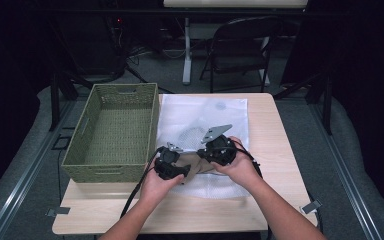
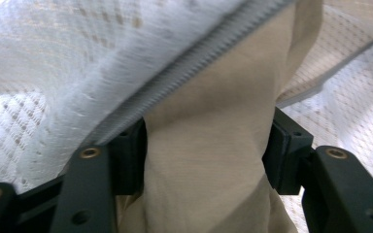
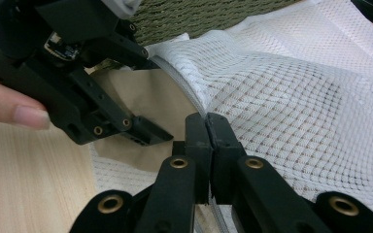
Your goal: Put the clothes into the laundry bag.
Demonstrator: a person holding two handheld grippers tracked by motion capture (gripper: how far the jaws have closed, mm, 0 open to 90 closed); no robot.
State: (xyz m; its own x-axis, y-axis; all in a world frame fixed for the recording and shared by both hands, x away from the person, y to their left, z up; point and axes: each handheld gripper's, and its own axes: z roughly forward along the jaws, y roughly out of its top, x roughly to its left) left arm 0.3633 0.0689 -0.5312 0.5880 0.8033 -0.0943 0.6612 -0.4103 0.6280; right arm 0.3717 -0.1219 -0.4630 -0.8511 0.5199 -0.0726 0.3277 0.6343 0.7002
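Note:
A white mesh laundry bag (image 1: 205, 112) lies flat on the wooden table (image 1: 275, 150), its zipper edge (image 2: 184, 63) lifted at the near side. A beige cloth (image 1: 200, 166) pokes out of that opening. My left gripper (image 1: 184, 169) has the beige cloth (image 2: 204, 145) bunched between its two pads (image 2: 281, 145), which touch it on both sides. My right gripper (image 3: 207, 128) is shut on the bag's zipper edge (image 3: 175, 80) and holds the mesh (image 3: 291, 111) up. The left gripper (image 3: 141, 92) sits just to its left with the cloth (image 3: 141, 102) between its jaws.
A green woven basket (image 1: 107, 172) stands on the table's left part, close beside the bag. Bare tabletop lies along the near edge and at the right. A folding chair (image 1: 245, 45) and a desk leg stand beyond the table.

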